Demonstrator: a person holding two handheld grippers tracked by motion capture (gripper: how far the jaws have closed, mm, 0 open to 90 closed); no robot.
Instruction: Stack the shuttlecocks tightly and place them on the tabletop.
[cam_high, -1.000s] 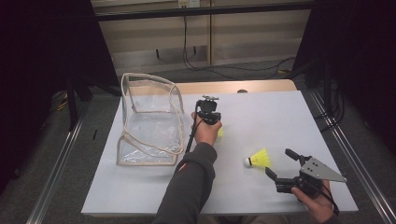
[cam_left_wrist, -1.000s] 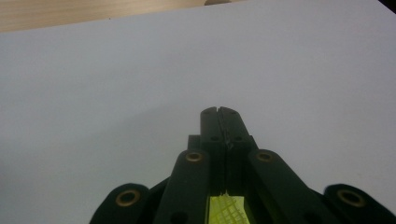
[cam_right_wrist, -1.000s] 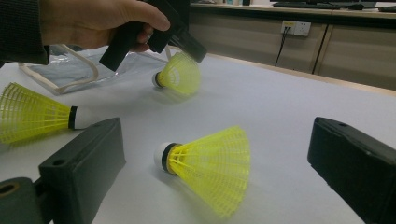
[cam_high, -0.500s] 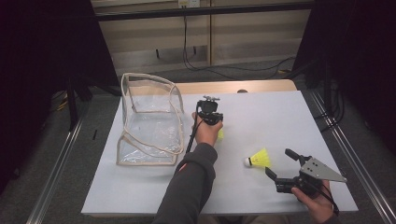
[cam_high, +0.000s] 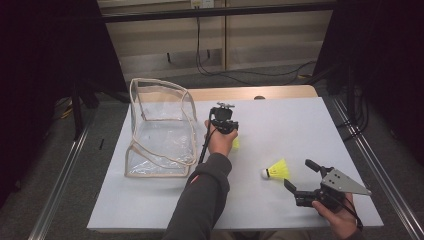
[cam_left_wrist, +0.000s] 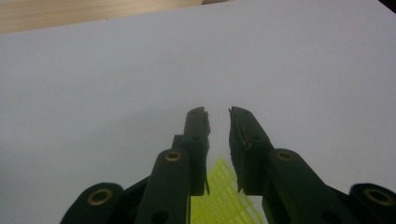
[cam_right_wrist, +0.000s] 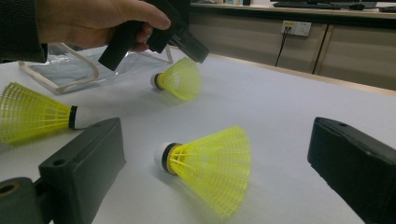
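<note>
Plain yellow shuttlecock (cam_high: 278, 170) (unmarked), clear pouch (cam_high: 160, 130)

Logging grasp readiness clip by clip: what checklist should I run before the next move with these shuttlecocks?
1. Left gripper has a grip: jaws have just been opening, narrow gap, first shuttlecock low between them, unpinched: not ok.
2. Right gripper open: ok.
3. Second shuttlecock lies free before the right gripper: ok.
4. Clear bag mouth open: cannot tell.
</note>
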